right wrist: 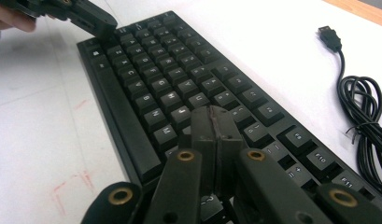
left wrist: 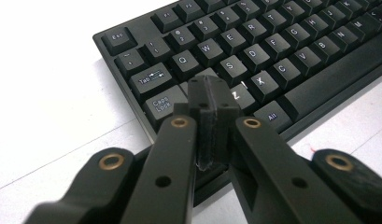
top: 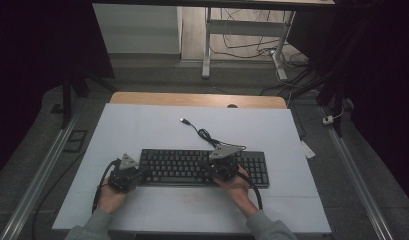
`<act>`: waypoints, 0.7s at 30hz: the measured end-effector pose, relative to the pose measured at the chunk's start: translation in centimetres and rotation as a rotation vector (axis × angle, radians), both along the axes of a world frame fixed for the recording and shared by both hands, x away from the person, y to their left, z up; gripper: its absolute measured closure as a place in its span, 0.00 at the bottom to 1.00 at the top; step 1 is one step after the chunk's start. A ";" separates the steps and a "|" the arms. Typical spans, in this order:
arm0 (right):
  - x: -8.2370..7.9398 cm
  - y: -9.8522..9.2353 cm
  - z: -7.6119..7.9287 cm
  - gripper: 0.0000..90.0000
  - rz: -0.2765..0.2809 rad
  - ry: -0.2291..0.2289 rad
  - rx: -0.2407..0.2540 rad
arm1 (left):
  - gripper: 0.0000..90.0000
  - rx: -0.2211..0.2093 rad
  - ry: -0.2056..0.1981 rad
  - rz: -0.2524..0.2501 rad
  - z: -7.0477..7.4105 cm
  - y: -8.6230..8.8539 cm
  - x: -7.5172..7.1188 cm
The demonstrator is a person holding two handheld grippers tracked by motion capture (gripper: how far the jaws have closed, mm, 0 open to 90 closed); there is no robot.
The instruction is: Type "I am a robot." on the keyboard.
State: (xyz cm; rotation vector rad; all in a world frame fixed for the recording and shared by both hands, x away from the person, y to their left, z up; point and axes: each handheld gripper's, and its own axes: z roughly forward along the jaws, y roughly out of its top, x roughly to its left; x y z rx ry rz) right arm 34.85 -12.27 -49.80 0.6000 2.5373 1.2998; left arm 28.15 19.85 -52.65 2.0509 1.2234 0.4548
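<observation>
Resting closed, jaws pressed flat together and holding nothing: left tool [left wrist: 212, 100] tipping onto the keys near Caps Lock, right tool [right wrist: 215, 126] over the right-hand letter keys. Lying under both, black matte plastic keyboard [top: 192, 167] (blocky square keycaps), long axis running left to right across the white table [top: 142, 125]. Trailing farther back, coiled black cable [top: 207, 136] with USB plug [top: 184, 120].

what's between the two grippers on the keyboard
Bare keys of the keyboard alone lie between left gripper and right gripper, seen in the high view.
</observation>
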 end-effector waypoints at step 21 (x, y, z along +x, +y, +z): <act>1.3 1.8 -0.6 0.98 -0.019 0.010 -0.046 | 0.98 0.005 0.006 -0.001 -0.3 -0.2 0.1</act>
